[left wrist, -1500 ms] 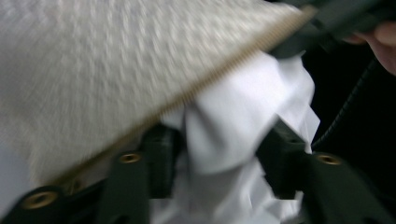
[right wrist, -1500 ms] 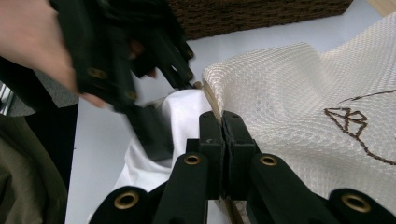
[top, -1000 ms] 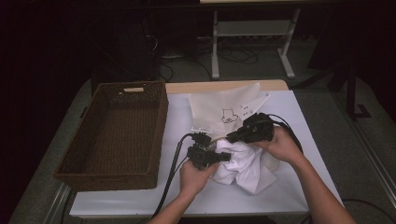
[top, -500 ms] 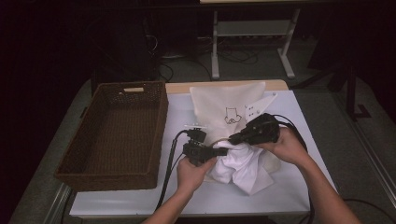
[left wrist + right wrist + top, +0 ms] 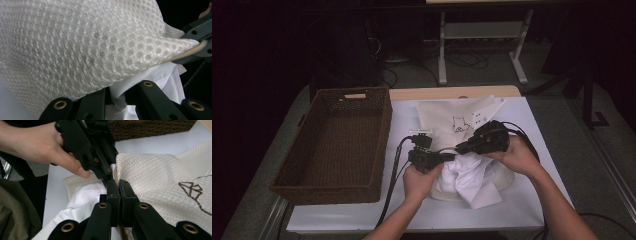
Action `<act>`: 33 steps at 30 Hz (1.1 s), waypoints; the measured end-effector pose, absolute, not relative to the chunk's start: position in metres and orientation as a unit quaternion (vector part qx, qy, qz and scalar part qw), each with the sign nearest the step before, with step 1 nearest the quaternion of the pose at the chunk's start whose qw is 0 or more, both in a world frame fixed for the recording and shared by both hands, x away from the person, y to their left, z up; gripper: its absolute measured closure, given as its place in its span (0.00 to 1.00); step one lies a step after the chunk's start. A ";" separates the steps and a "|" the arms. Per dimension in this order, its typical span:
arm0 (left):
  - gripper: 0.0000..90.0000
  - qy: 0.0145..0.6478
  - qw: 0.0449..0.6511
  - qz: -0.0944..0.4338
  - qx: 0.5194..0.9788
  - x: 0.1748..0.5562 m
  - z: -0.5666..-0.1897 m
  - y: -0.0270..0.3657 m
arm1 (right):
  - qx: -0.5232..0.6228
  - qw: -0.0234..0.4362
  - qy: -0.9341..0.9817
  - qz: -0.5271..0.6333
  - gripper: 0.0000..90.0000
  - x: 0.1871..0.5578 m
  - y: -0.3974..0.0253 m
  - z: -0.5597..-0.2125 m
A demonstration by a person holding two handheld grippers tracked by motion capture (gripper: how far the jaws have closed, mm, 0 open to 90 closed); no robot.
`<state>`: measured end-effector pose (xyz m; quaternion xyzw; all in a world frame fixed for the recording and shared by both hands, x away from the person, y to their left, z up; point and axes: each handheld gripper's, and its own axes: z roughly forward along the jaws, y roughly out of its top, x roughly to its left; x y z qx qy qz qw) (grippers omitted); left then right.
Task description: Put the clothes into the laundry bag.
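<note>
Dark room, white metal rack [image 5: 482,37] on grey floor [image 5: 472,75]

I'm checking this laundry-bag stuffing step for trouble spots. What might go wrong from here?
The right tool pinches only the thin rim of the mesh bag; a tug may slip it free and close the opening. The left tool grips a small fold of the white garment, so much of it may bunch outside the bag. Both tools sit very close and may collide.

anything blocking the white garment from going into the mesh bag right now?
Nothing visible. The right gripper is shut on the mesh bag rim, holding the mouth up, and the left gripper grips the white garment just under that rim. The mouth above the garment looks open.
</note>
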<state>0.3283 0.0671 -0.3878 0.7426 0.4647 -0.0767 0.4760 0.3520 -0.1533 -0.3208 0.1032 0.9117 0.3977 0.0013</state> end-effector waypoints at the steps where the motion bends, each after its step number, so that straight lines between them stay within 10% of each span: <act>1: 0.89 0.461 0.473 -0.074 0.747 0.327 -0.387 0.068 | 0.107 0.002 0.912 0.397 0.97 0.353 -0.154 -0.322; 8: 0.55 0.431 0.452 -0.067 0.778 0.305 -0.380 0.075 | 0.110 0.000 0.914 0.391 0.97 0.356 -0.153 -0.328; 16: 0.46 0.418 0.415 -0.092 0.802 0.292 -0.389 0.069 | 0.116 -0.001 0.911 0.396 0.97 0.360 -0.154 -0.329; 25: 0.87 0.453 0.455 -0.086 0.762 0.314 -0.400 0.052 | 0.123 0.002 0.910 0.395 0.97 0.360 -0.156 -0.335; 33: 0.92 0.472 0.476 -0.065 0.739 0.320 -0.393 0.056 | 0.109 0.005 0.911 0.398 0.97 0.350 -0.154 -0.328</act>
